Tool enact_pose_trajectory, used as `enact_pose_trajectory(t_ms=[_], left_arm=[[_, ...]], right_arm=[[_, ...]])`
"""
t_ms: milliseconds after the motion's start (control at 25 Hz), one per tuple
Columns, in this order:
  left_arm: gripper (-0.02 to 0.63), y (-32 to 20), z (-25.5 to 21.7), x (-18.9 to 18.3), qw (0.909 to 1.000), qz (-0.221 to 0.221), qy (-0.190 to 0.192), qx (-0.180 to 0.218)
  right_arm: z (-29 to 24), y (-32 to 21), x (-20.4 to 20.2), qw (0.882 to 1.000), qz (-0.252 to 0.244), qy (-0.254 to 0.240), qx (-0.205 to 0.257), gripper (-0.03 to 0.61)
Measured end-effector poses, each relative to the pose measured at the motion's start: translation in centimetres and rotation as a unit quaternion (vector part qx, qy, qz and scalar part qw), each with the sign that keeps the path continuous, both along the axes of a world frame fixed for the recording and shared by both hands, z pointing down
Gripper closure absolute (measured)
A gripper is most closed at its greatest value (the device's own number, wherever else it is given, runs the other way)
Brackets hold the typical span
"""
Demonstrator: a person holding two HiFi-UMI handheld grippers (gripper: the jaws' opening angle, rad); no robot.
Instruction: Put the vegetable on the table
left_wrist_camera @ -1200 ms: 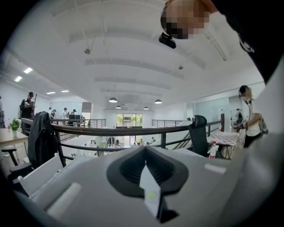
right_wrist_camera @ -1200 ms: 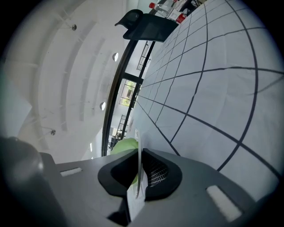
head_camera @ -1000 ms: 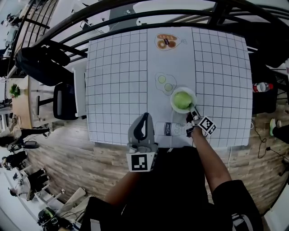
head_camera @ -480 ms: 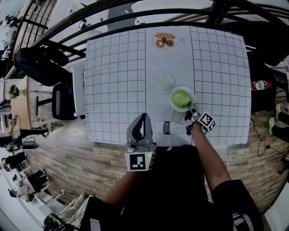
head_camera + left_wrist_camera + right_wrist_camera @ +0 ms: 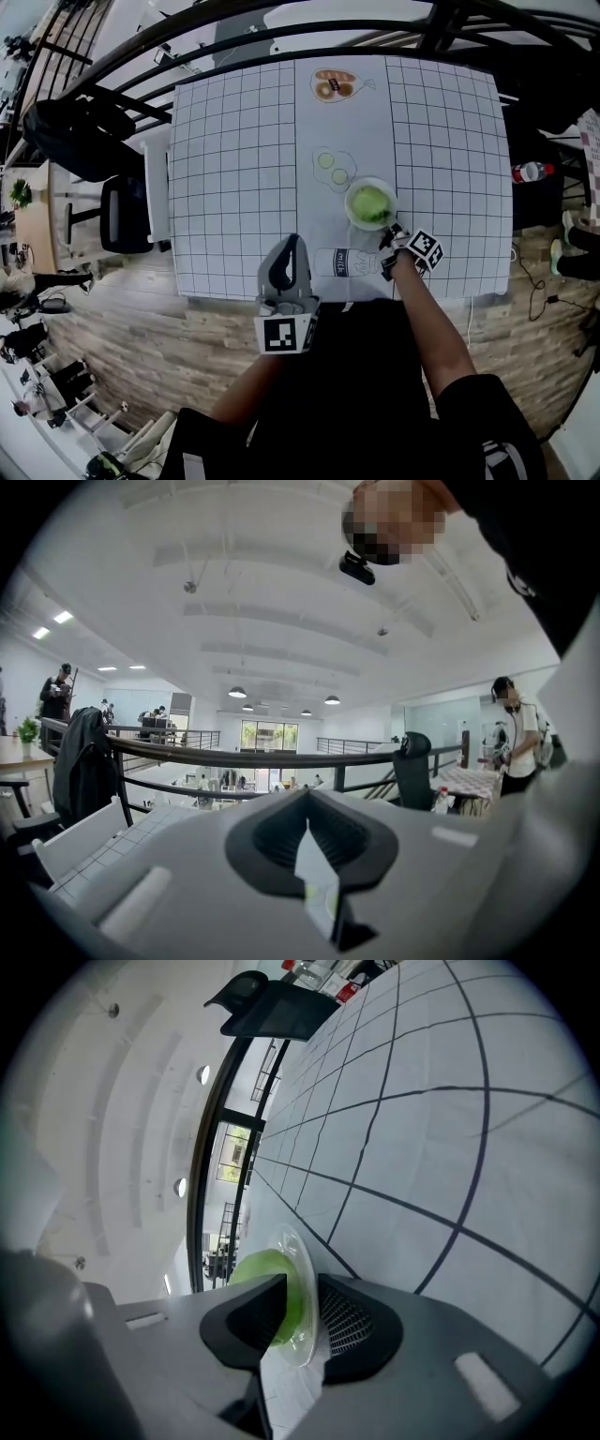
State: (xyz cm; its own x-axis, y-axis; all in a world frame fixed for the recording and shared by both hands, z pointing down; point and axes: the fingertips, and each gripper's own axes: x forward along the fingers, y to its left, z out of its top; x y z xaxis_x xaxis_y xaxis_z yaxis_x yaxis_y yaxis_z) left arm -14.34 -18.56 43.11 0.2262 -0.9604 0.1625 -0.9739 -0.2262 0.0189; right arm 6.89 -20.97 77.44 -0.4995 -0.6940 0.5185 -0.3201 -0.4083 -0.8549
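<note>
One green vegetable, a leafy mound, lies in a clear, shallow bowl on the near right part of the white, black-gridded tabletop. The right claw is clamped on the bowl's near rim, one jaw inside against the green and the other outside under the rim. Whether the bowl rests on the tabletop or is tipped just clear of it is hard to tell. Just left of that claw lies what looks like a flat printed milk carton, and beyond the bowl a picture of eggs. The left claw is held at the tabletop's near edge, jaws pressed together with nothing between them, pointing away from the person
</note>
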Motion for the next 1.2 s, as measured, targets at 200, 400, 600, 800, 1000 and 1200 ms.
enact_pose_trajectory(t_ms=[200,400,600,800,1000,1200], left_arm=[[0.606,0.6,-0.6,-0.9,1.0000,-0.006,-0.002,0.005],[0.606,1.4,-0.5,-1.4,1.0000,-0.003,0.004,0.004],[0.606,2.4,-0.3,-1.4,1.0000,0.002,0.008,0.005],[0.606,3.6,-0.4,-1.7,0.9998,0.005,0.016,0.007],[0.606,5.0,0.3,-2.5,0.9996,0.001,0.026,-0.005],[0.606,6.5,0.5,-3.1,0.9991,0.006,0.041,-0.010]], right_arm=[[-0.1,0.5,0.4,0.999,-0.027,0.035,0.000,0.483],[0.3,1.4,1.7,0.997,-0.040,0.072,-0.002,0.492],[-0.5,2.4,2.1,0.996,-0.044,0.082,0.007,0.494],[-2.8,3.3,1.3,0.993,-0.071,0.087,0.033,0.509],[-6.4,4.1,0.9,0.992,-0.070,0.087,0.062,0.518],[-11.3,5.1,-1.7,0.981,-0.116,0.099,0.117,0.556]])
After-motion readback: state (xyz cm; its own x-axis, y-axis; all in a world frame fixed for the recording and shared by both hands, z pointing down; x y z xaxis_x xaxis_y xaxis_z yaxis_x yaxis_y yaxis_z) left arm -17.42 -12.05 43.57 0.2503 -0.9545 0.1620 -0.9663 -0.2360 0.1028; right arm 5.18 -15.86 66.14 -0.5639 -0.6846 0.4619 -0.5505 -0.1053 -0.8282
